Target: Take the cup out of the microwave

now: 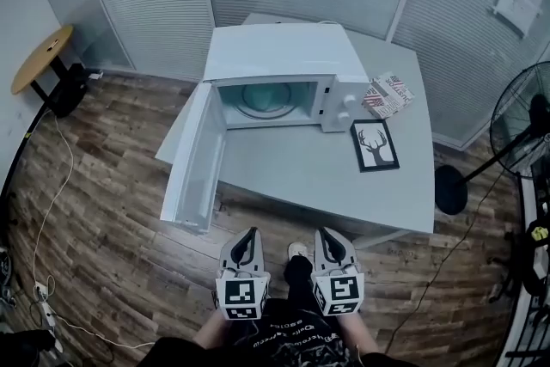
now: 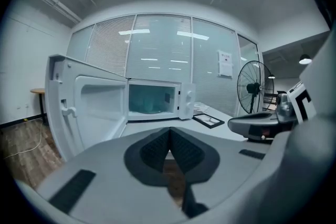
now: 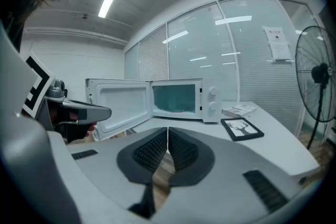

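Observation:
A white microwave (image 1: 284, 69) stands on the grey table (image 1: 318, 185) with its door (image 1: 196, 157) swung wide open to the left. Its lit cavity shows a round glass turntable (image 1: 266, 99). A pale shape sits in the cavity (image 2: 148, 105), too dim to tell as a cup. My left gripper (image 1: 249, 236) and right gripper (image 1: 326, 235) are side by side over the wooden floor, short of the table's near edge and pointing at the microwave. Both are shut with nothing between the pads (image 2: 169, 131) (image 3: 168, 131). The microwave is also in the right gripper view (image 3: 178, 99).
A black-framed deer picture (image 1: 375, 144) and a red-and-white packet (image 1: 388, 94) lie right of the microwave. A standing fan (image 1: 524, 129) is at the right and a small round wooden table (image 1: 41, 58) at the far left. Cables trail across the floor (image 1: 47, 211). Blinds line the wall behind.

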